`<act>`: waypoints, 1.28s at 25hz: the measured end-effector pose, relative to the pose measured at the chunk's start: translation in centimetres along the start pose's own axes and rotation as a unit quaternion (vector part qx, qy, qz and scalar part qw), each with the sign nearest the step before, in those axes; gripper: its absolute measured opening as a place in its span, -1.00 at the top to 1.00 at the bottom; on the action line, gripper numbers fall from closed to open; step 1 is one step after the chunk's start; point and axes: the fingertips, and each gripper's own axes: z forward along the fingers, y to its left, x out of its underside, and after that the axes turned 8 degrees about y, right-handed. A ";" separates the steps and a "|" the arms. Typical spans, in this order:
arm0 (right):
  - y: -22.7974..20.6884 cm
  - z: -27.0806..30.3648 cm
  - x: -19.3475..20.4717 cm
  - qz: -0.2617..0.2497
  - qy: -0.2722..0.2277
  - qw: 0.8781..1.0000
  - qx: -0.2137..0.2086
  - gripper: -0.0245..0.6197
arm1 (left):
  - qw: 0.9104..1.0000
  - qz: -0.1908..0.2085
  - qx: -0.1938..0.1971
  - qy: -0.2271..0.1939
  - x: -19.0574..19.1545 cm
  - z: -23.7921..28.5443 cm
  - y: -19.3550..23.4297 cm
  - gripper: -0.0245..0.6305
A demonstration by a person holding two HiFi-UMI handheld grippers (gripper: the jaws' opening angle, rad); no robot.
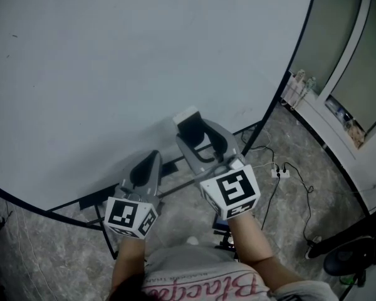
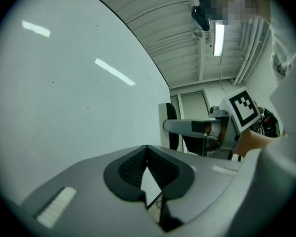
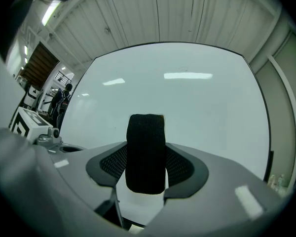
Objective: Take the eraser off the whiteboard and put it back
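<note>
Eraser (image 3: 146,144) clamped upright in the right claw (image 3: 147,163) — gripped by its sides so its flat back can meet the whiteboard (image 3: 202,102) just ahead, by my reading. Left claw (image 2: 147,152) waits alongside — pinched together, empty, out of the way.

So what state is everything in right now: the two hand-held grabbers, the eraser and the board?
Black felt eraser with a white back: clamped in the grey right gripper, in front of the board.
Right gripper: fingers shut on the eraser.
Grey left gripper: fingers shut, empty.
Large white whiteboard: almost blank, a few faint marks.
</note>
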 end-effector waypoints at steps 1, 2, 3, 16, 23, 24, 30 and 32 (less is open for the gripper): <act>0.1 -0.6 0.0 0.005 -0.003 1.000 0.003 0.22 | 1.000 0.003 -0.001 0.001 0.0 -0.1 0.0 0.93; 0.2 -1.2 0.1 0.009 -0.006 1.000 0.007 0.22 | 1.000 0.007 -0.002 0.001 0.0 -0.2 -0.1 0.93; 0.4 -1.7 0.1 0.013 -0.009 1.000 0.010 0.22 | 1.000 0.009 -0.002 0.001 0.0 -0.3 -0.2 0.93; 0.6 -2.3 3.4 0.058 0.022 0.998 0.003 0.21 | 1.000 0.009 0.007 -0.007 -1.0 0.2 -0.5 0.93; 0.5 -2.3 3.3 0.058 0.021 0.998 0.005 0.21 | 1.000 0.012 0.004 -0.011 -1.2 0.0 -0.5 0.93; 0.5 -2.2 3.3 0.058 0.020 0.998 0.003 0.21 | 1.000 0.012 0.004 -0.011 -1.2 -0.1 -0.5 0.93; 0.6 -0.7 2.5 0.035 0.016 0.999 0.003 0.21 | 1.000 0.013 0.001 -0.013 -1.4 -0.1 -0.1 0.93; 0.4 0.1 2.1 0.020 0.015 1.000 0.004 0.21 | 1.000 0.009 0.001 -0.014 -1.4 -0.2 0.1 0.93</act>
